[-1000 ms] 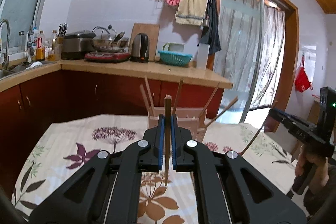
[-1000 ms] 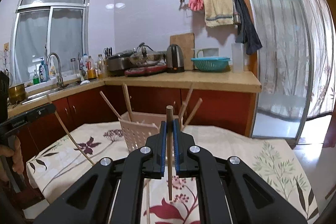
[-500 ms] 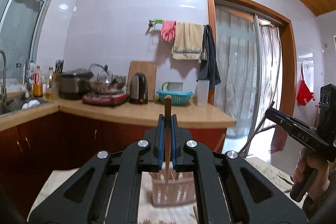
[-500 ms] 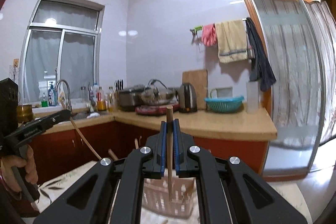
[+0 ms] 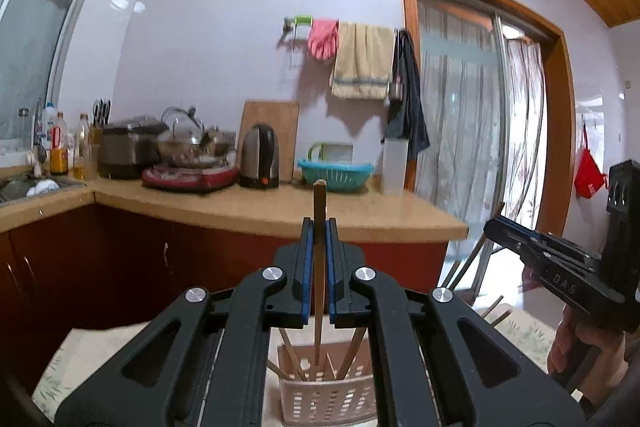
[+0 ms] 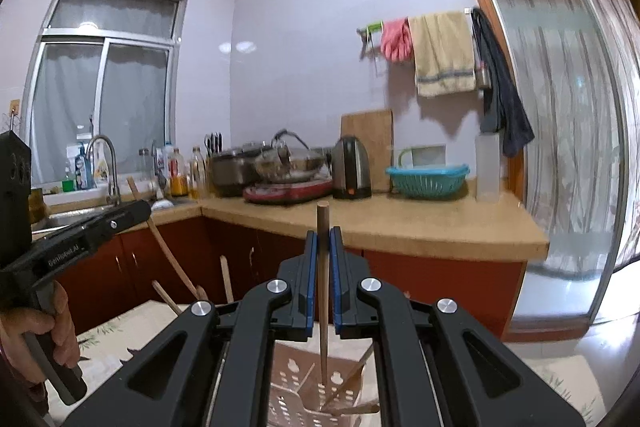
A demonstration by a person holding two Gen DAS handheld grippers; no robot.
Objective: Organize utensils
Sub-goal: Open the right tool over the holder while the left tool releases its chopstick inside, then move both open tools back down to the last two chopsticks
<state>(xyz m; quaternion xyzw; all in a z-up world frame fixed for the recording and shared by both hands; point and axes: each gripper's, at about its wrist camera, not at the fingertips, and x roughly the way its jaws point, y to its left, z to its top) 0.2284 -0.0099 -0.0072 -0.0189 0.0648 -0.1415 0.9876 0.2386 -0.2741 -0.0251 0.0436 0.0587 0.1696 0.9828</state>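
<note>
Two wrist views showed a kitchen, each looking along a black gripper with blue pads.

The left gripper [image 5: 319, 227] had its fingers clamped on a chopstick [image 5: 319, 267] held upright; the stick's lower tip hung over a pale slotted basket [image 5: 328, 399]. The gripper's body hid most of the basket, and its base was cut off by the bottom edge. Several other chopsticks leaned inside it, though their number could not be made out.

The right gripper [image 6: 324, 239] likewise had its fingers closed on a chopstick [image 6: 323, 287], upright, with its tip down among the sticks in the same basket [image 6: 296, 395], again largely hidden behind the gripper.

In the left view, the right gripper appeared at the right edge, with a hand [image 5: 580, 351] on its grip partly cut off; raised letters on its side seemed to read "DAS", the rest unclear. In the right view, the left gripper sat at the left edge, held by a hand [image 6: 40, 331]; small white lettering on it was too blurred to read with certainty.

The floral tablecloth [image 6: 112, 339] showed only in slivers. On the counter [image 5: 280, 211] behind stood a kettle [image 5: 260, 157] and a teal colander [image 5: 335, 174]; bottle labels near the sink were illegible.
</note>
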